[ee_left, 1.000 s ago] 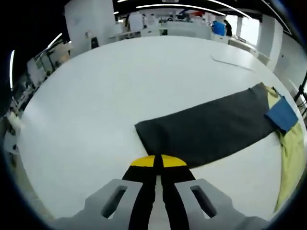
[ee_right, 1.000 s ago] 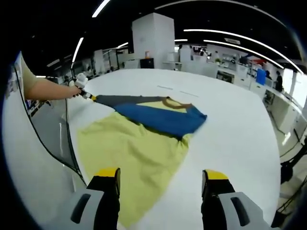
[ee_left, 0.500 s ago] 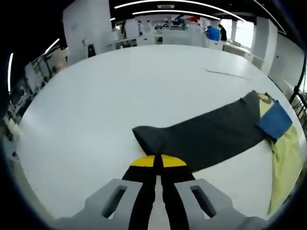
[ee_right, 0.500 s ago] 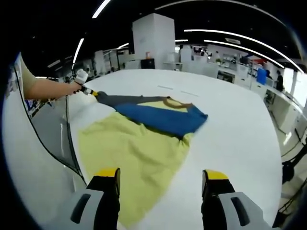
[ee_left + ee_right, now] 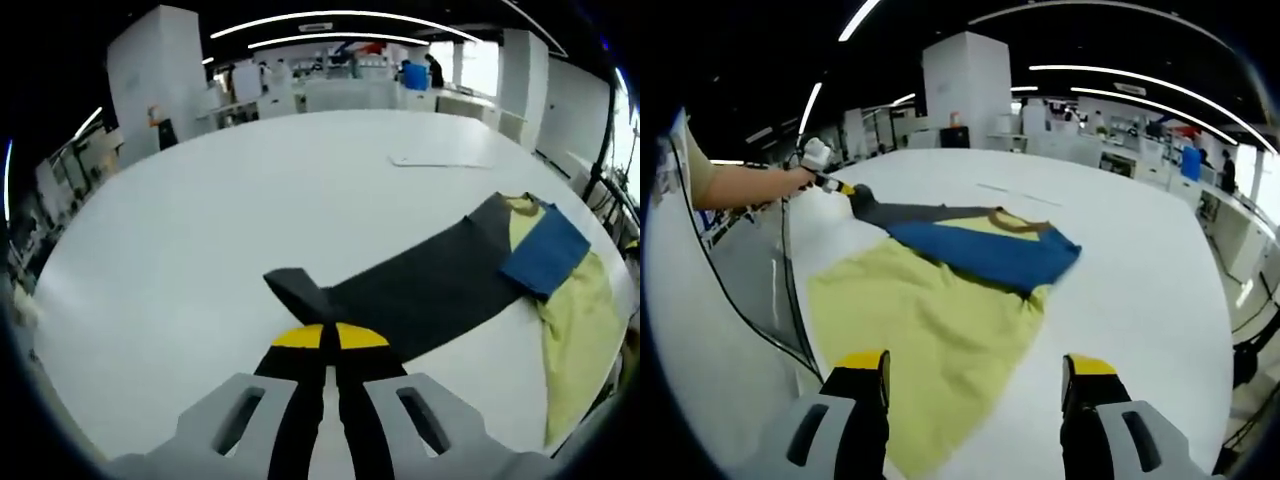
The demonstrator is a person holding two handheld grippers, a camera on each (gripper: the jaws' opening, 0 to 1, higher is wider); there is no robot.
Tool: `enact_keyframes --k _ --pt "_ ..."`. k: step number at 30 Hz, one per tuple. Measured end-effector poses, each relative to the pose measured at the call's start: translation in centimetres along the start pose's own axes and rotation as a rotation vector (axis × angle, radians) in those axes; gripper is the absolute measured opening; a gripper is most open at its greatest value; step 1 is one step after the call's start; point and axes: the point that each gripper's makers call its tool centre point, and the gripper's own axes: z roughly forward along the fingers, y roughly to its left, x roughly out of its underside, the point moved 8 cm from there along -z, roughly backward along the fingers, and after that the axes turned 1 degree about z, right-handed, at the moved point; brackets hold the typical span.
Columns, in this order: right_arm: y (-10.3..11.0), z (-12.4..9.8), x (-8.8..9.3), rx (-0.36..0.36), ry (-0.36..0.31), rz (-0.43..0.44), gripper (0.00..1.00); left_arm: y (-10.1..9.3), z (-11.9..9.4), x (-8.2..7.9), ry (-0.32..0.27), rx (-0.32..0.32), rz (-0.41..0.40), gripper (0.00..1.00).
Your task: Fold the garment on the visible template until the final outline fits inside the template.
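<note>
Garment lying on a wide white table in a lit open workroom.

In the left gripper view, the left gripper (image 5: 330, 345) is pinching the dark sleeve (image 5: 400, 295), its jaws pressed together, while the garment (image 5: 545, 275) is trailing toward the table's (image 5: 200, 220) right edge. In the right gripper view, the right gripper (image 5: 975, 375) is hovering with jaws wide apart, holding nothing, above the garment's yellow body (image 5: 930, 340) near the table's near edge; ceiling light strips (image 5: 1120, 75) are glowing over distant desks.
</note>
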Motion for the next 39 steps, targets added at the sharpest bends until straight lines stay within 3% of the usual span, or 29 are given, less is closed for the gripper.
enact_keyframes --k 24,39 --pt "0.7 -0.7 1.8 -0.017 -0.002 0.029 0.68 -7.2 -2.7 -5.4 -0.099 0.102 0.067 0.00" --pt "0.6 -0.9 2.0 -0.022 -0.006 0.039 0.69 -11.2 -2.2 -8.0 -0.125 0.200 0.140 0.00"
